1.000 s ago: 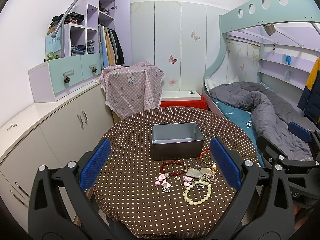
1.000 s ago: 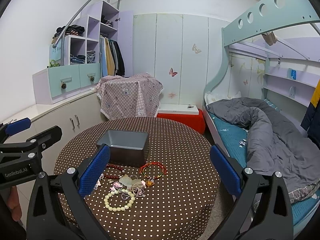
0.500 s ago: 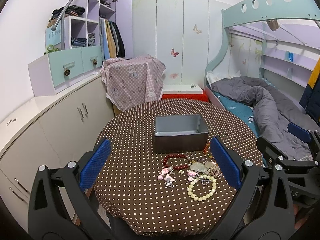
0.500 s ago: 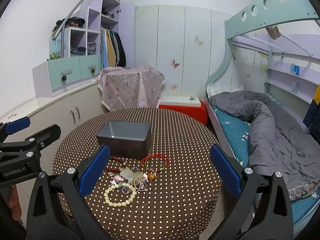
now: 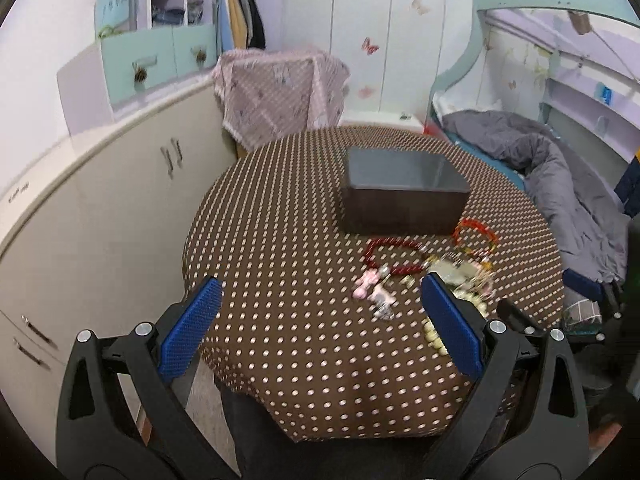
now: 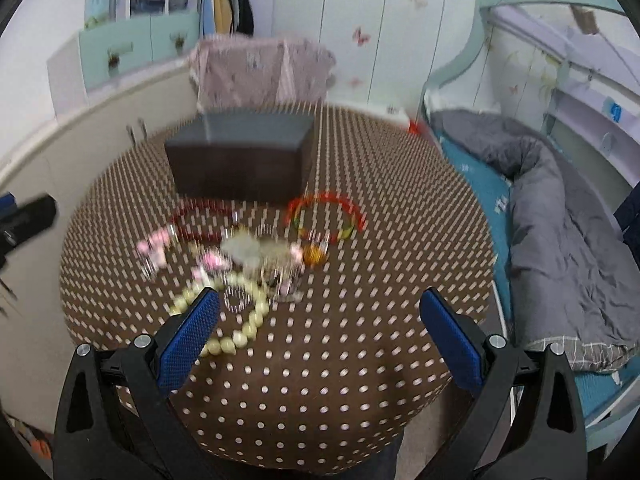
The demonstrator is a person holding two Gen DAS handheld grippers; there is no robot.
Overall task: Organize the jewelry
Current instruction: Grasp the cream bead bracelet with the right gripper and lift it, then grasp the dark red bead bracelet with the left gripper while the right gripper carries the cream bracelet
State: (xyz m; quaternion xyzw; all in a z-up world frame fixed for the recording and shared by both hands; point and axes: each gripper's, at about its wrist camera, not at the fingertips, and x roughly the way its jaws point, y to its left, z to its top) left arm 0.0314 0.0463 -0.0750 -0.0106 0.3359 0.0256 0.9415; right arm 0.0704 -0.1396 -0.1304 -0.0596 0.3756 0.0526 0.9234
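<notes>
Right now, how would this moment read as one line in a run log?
stage: approach | left gripper: open, empty | right gripper: open, empty | jewelry pile: on table | gray box: looks empty

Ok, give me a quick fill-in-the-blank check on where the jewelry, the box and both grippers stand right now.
1. The grey box holds ____ jewelry.
2. The jewelry pile lies on the ____ tablecloth.
3. Both the left gripper and right gripper have their fingers ____.
4. The cream bead bracelet lies nearest the ____ gripper.

Missing words: no; dotted; open; right
</notes>
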